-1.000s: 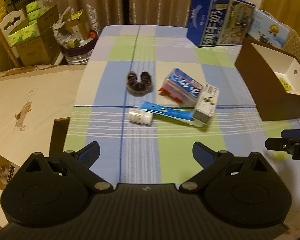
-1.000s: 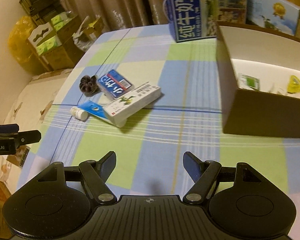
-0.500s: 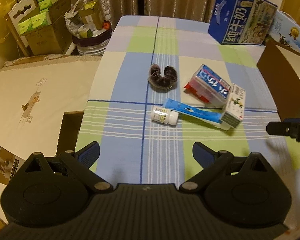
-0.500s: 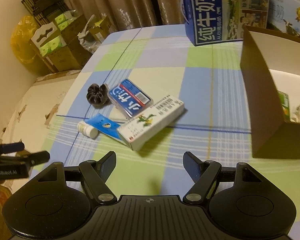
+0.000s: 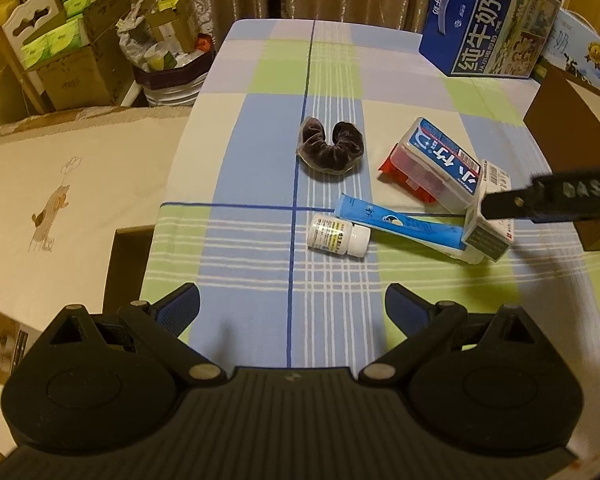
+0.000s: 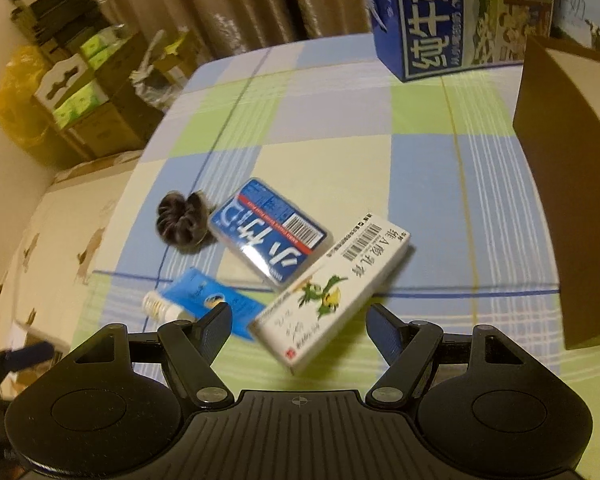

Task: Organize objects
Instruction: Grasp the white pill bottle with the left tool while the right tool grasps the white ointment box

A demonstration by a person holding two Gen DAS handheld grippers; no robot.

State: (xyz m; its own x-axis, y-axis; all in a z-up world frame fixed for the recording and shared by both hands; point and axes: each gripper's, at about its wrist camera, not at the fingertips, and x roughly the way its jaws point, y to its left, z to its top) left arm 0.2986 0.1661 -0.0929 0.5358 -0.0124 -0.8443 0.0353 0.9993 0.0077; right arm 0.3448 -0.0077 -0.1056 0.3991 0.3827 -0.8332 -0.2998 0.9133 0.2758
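Observation:
A heap of small items lies mid-table: a dark velvet scrunchie (image 5: 331, 149) (image 6: 184, 222), a blue-labelled clear case (image 5: 444, 164) (image 6: 270, 229), a blue tube (image 5: 400, 226) (image 6: 216, 306), a white pill bottle (image 5: 338, 235) (image 6: 158, 307) and a white medicine box with a green bird (image 6: 332, 294) (image 5: 488, 224). My right gripper (image 6: 300, 322) is open, its fingers either side of the white box's near end, not touching. It shows as a dark bar (image 5: 552, 198) in the left wrist view. My left gripper (image 5: 292, 306) is open, empty, hanging short of the bottle.
A brown open box (image 6: 556, 184) (image 5: 568, 132) stands at the right. A blue milk carton (image 5: 488, 24) (image 6: 456, 16) stands at the back. The checked cloth (image 5: 260, 184) ends at the left, beside a beige mattress (image 5: 68, 184) and stacked cardboard boxes (image 5: 68, 52).
Both grippers have moved forward toward the heap. The right one now brackets the white medicine box, and its tip has come over that box in the left wrist view.

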